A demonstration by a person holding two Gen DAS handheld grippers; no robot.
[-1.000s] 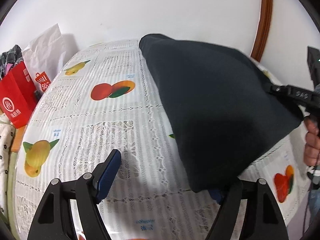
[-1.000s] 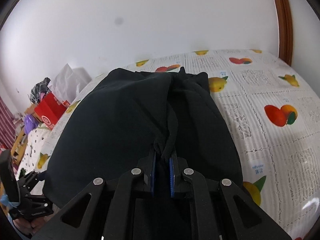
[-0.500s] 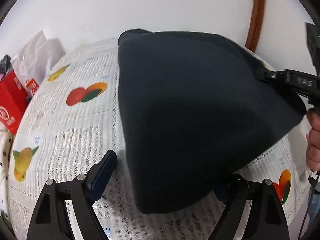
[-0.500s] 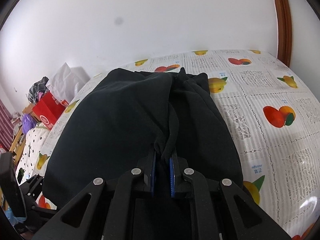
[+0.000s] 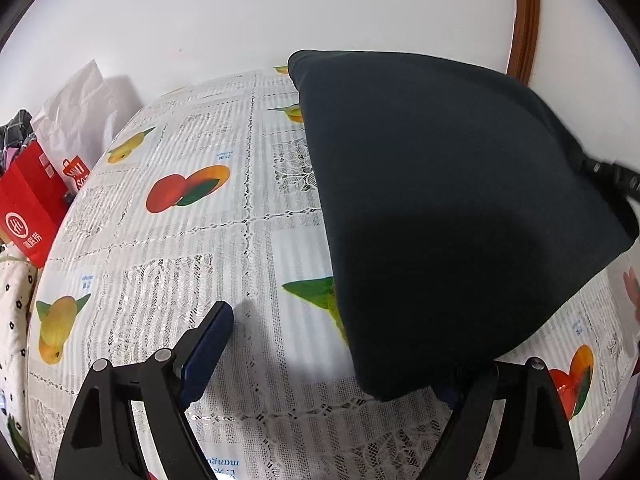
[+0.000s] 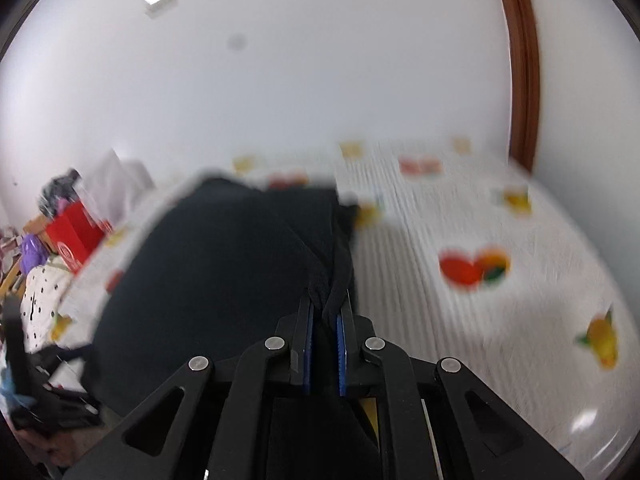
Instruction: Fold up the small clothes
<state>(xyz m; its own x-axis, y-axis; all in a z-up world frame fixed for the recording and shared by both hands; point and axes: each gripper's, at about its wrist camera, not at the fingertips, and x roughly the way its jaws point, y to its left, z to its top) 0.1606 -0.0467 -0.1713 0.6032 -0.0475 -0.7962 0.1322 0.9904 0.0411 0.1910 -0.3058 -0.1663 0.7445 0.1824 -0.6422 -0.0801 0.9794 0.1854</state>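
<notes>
Fruit-print tablecloth [image 5: 168, 248]; black garment [image 5: 440, 200] pinched in right tongs [image 6: 324, 312].

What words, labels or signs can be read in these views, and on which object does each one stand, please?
"mango", upside down and cut off at the frame's edge: blue print on the tablecloth.
"SO", cut off: red tag on the white bag.
Round white logo with Chinese characters below it, too small to read surely: red bag.
Small blue labels on the tablecloth: too small to read.
Right wrist view: too blurred to read.
</notes>
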